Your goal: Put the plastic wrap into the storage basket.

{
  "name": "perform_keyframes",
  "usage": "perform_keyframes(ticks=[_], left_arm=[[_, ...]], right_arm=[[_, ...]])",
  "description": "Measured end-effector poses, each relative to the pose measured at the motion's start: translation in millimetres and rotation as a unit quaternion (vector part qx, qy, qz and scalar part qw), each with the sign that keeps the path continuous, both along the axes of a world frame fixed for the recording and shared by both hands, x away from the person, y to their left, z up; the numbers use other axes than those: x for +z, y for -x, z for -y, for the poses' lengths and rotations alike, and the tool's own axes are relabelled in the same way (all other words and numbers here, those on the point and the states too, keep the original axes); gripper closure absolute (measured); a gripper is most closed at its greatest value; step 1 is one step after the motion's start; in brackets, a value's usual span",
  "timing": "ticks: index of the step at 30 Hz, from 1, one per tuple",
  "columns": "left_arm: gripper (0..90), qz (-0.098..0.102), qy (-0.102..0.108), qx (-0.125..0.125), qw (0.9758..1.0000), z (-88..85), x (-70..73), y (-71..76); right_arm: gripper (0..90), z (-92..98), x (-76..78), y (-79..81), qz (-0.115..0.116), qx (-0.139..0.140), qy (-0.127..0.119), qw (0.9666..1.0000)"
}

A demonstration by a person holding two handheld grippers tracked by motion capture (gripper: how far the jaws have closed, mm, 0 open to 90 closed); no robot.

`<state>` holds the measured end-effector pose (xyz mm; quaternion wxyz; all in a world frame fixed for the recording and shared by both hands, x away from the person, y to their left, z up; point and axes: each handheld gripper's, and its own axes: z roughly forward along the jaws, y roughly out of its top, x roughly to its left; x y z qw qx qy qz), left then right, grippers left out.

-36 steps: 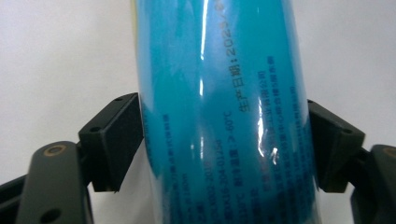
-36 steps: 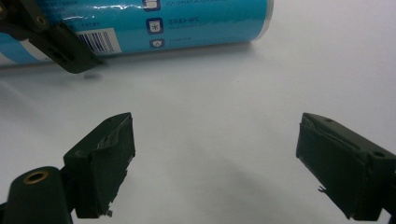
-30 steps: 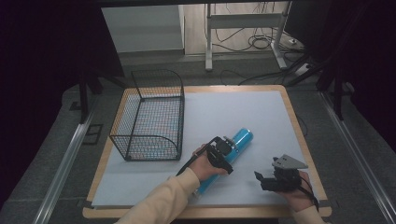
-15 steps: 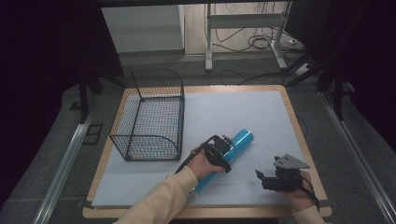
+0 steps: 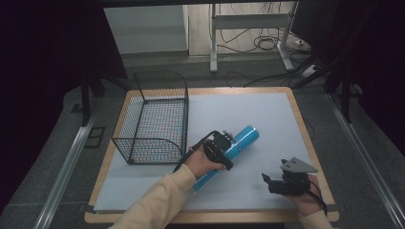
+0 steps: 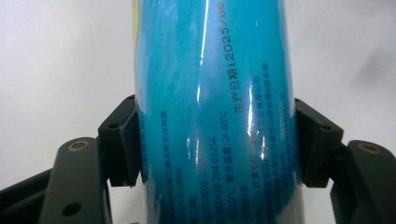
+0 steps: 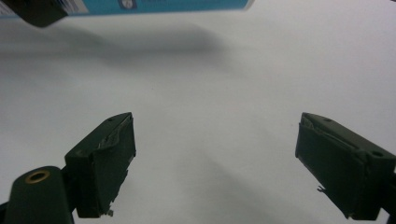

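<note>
Gripping the blue can [image 5: 239, 143], left gripper [image 5: 220, 149] jaws closed; can lies diagonally.

The left gripper [image 5: 228, 145] has just been closing; its two black jaws now press on both sides of the glossy blue cylinder [image 6: 215, 112]. The right gripper [image 7: 215, 163] rests low, jaws wide apart, holding nothing.

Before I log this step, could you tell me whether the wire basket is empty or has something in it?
Empty. In the high view, the mesh of the wire basket shows only the bare mat beneath it.
</note>
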<state>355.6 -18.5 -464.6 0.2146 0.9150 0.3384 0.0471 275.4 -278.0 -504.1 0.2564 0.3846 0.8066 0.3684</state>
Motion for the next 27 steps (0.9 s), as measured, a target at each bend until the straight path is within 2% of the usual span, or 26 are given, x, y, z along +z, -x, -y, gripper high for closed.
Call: perform_keyframes(ticks=[8,11,17,27], left_arm=[[31.2,0.013,0.008,0.002,0.9999,-4.7,16.0,-0.7],[31.3,0.012,0.015,0.005,0.9998,-7.1,20.4,-1.3],[31.4,0.021,0.016,0.008,0.9996,-9.1,30.7,-4.5],[31.5,0.026,0.027,0.006,0.9993,-9.6,41.3,-6.0]], right_arm=[[12.3,0.7,0.3,-0.2,0.000,-0.002,-0.001,1.0000],[12.3,0.7,0.0,-0.4,-0.001,-0.003,-0.001,1.0000],[12.3,0.4,-0.3,-0.5,-0.002,-0.003,-0.001,1.0000],[12.3,1.2,-0.5,-0.8,-0.002,-0.003,-0.001,1.0000]])
